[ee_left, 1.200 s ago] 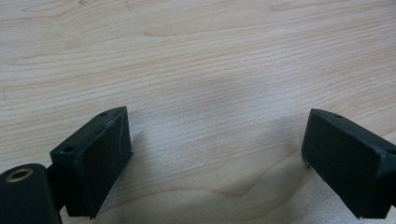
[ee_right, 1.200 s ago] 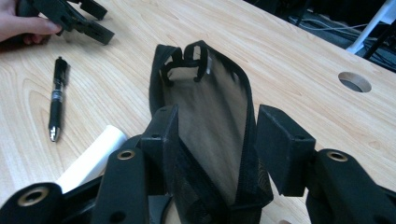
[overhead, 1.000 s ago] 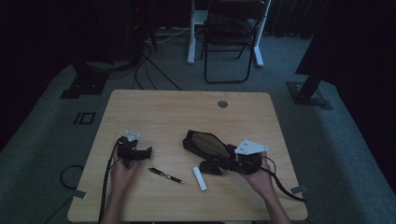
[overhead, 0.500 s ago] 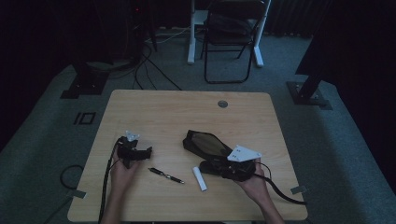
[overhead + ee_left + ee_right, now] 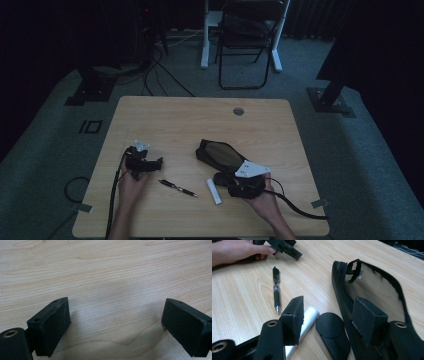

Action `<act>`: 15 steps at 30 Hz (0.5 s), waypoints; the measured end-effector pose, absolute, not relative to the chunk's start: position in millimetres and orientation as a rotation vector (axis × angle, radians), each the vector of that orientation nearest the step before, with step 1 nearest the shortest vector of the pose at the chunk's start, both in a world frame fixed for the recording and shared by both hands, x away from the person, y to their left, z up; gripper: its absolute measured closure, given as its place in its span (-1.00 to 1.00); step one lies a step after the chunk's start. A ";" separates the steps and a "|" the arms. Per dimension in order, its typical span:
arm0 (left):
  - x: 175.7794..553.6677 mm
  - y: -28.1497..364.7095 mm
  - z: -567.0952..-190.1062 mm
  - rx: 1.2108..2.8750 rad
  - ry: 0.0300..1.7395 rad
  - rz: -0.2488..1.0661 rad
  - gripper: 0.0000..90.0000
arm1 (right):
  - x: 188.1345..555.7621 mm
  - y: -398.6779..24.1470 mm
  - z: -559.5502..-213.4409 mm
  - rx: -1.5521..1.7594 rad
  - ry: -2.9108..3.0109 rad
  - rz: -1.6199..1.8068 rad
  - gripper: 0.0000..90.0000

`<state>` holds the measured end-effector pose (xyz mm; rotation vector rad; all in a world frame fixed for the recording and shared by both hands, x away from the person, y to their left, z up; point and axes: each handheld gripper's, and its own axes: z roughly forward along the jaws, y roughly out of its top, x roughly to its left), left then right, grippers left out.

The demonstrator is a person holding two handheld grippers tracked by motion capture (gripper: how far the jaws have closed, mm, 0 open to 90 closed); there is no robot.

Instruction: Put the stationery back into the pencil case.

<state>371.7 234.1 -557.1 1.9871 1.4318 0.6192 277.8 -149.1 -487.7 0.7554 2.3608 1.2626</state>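
A black pouch [image 5: 220, 154] lies open on the wooden table [image 5: 200, 120], its mouth gaping in the right gripper view [image 5: 374, 285]. Beside it lie a white tube [image 5: 214, 191], a black pen [image 5: 177, 188] and a flat black round-ended piece [image 5: 330, 327]. My right gripper [image 5: 223, 181] hangs low over these and is open [image 5: 329, 302]. Its jaws have just been opening. The round piece lies between them untouched, and the white tube [image 5: 308, 317] sits under the left jaw. My left gripper [image 5: 156, 162] rests open [image 5: 116, 301] over bare wood, with nothing between its jaws.
A round cable hole [image 5: 238, 111] sits near the table's far edge. Behind the table stand a folding chair [image 5: 247, 40] and cables on the floor [image 5: 165, 70]. The left hand and its gripper [image 5: 284, 247] are beyond the pen [image 5: 276, 290].
The right gripper has moved left and toward the table's front edge, down beside the white tube. The left gripper has not moved.
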 end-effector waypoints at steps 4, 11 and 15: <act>371.7 234.1 -557.1 1.987 1.432 0.619 -0.81 | 276.5 -144.2 -494.5 0.754 2.378 1.231 0.01; 371.7 234.1 -557.1 1.987 1.432 0.619 -0.81 | 269.6 -135.0 -507.7 0.734 2.420 1.213 0.08; 371.7 234.1 -557.1 1.987 1.432 0.619 -0.81 | 266.2 -128.3 -519.6 0.718 2.446 1.190 0.10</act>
